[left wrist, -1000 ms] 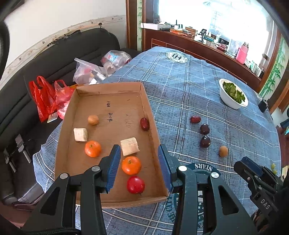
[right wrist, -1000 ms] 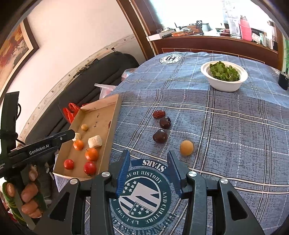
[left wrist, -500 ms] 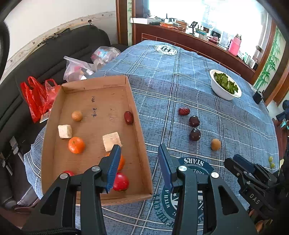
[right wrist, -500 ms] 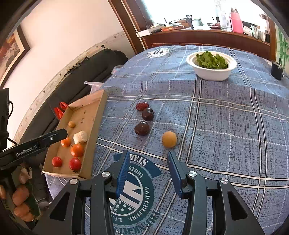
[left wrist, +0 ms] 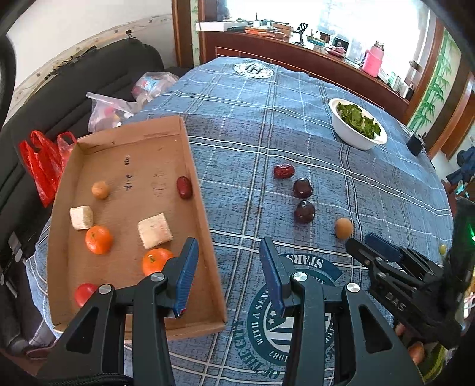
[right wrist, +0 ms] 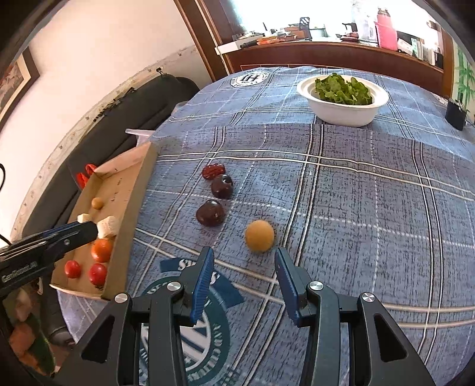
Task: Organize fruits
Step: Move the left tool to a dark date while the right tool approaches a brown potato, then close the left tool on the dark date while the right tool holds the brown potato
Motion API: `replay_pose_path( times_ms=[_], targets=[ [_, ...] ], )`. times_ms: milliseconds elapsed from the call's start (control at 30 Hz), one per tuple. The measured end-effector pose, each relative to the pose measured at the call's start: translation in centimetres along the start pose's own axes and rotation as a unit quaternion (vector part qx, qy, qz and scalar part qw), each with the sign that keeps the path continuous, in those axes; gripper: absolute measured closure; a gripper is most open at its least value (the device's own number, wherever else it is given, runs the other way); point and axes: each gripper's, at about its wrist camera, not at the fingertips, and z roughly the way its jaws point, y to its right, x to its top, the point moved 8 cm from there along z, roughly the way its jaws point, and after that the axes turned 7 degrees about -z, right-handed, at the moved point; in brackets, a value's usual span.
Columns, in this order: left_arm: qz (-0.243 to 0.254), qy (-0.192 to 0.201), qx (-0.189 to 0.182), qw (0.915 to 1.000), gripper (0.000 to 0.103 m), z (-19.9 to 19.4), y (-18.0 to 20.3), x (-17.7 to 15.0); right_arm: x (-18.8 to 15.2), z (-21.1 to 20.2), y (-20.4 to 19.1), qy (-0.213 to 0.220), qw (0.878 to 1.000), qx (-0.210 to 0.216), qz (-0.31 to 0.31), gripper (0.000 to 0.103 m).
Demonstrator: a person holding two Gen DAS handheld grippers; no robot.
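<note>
A cardboard tray (left wrist: 204,207) (right wrist: 139,190) on the blue plaid tablecloth holds two oranges (left wrist: 99,239), small red fruits (right wrist: 98,273), a dark red date (left wrist: 184,187), a tan ball and two pale cubes (left wrist: 155,230). On the cloth lie a wrinkled red date (left wrist: 284,171) (right wrist: 213,171), two dark plums (left wrist: 304,211) (right wrist: 210,213) and a tan round fruit (left wrist: 343,228) (right wrist: 259,235). My left gripper (left wrist: 227,274) hangs open over the tray's right wall, holding nothing. My right gripper (right wrist: 242,282) is open just short of the tan fruit.
A white bowl of green leaves (right wrist: 341,99) (left wrist: 357,127) stands at the far side of the table. Red and clear plastic bags (left wrist: 44,160) lie on the dark sofa left of the tray. A wooden sideboard with a pink bottle (right wrist: 386,28) runs behind.
The left gripper has shifted right, from over the tray's fruits to its right wall. The right gripper has sunk and closed in on the tan fruit. Both stay open.
</note>
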Motion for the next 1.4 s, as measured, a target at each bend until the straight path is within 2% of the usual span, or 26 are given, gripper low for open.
replay_pose_path(
  times_ms=[233, 300, 333, 400, 600, 867, 967, 1033, 1100, 1400],
  targets=[
    [0.017, -0.014, -0.027, 0.9994, 0.062, 1.1, 2.0, 0.0, 0.7, 2.9, 0.3, -0.016, 1.000, -0.013, -0.019, 0.061],
    [0.024, -0.018, -0.034, 0.9990, 0.062, 1.7, 3.0, 0.0, 0.8, 3.5, 0.4, -0.020, 0.999, -0.023, -0.029, 0.075],
    [0.028, -0.021, -0.040, 0.9986, 0.062, 2.1, 3.6, 0.0, 0.8, 3.7, 0.4, -0.023, 0.999, -0.022, -0.031, 0.078],
    [0.035, -0.034, -0.046, 0.9978, 0.057, 3.3, 4.7, 0.0, 0.9, 3.0, 0.8, -0.014, 1.000, -0.013, -0.018, 0.078],
    [0.061, -0.070, -0.049, 0.9945, 0.057, 6.9, 7.4, -0.3, 1.5, 0.1, 2.6, 0.016, 1.000, -0.010, 0.006, 0.078],
    [0.077, -0.089, -0.053, 0.9917, 0.057, 9.9, 10.2, -0.1, 1.8, -1.1, 4.2, 0.026, 0.999, -0.005, 0.030, 0.078],
    [0.075, -0.075, -0.052, 0.9930, 0.059, 10.2, 10.5, 0.2, 1.7, -1.1, 4.5, 0.024, 0.999, -0.006, 0.036, 0.078],
    [0.071, -0.061, -0.038, 0.9948, 0.077, 10.2, 9.9, 0.5, 1.6, -1.3, 4.6, 0.025, 0.999, -0.006, 0.037, 0.078],
    [0.062, -0.066, -0.054, 0.9944, 0.077, 9.9, 9.5, 0.4, 1.5, -1.5, 4.6, 0.027, 0.999, -0.006, 0.038, 0.078],
    [0.049, -0.025, -0.035, 0.9979, 0.077, 6.6, 7.4, 0.4, 2.3, -2.9, 2.2, 0.044, 0.999, 0.001, 0.021, 0.078]
  ],
)
